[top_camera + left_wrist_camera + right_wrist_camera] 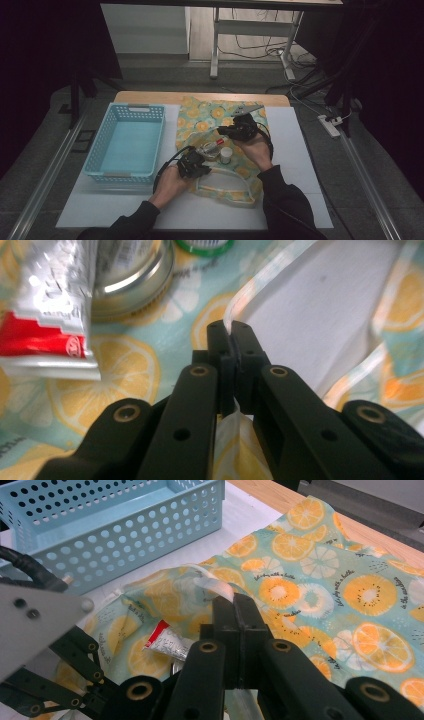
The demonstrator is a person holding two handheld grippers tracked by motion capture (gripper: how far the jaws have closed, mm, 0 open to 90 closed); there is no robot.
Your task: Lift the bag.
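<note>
High view: the lemon-print bag (215,135) lies flat just right of the blue basket (127,142), with a tube (212,146) and a small white jar (226,155) on it. The left gripper (192,164) sits at the bag's near edge, the right gripper (240,127) farther back on it.

Left gripper view: jaws clenched on the bag's pale strap (250,295), beside the tube (45,315) and a metal tin (130,280).

Right gripper view: jaws pinched on a fold of the bag (320,580).
</note>
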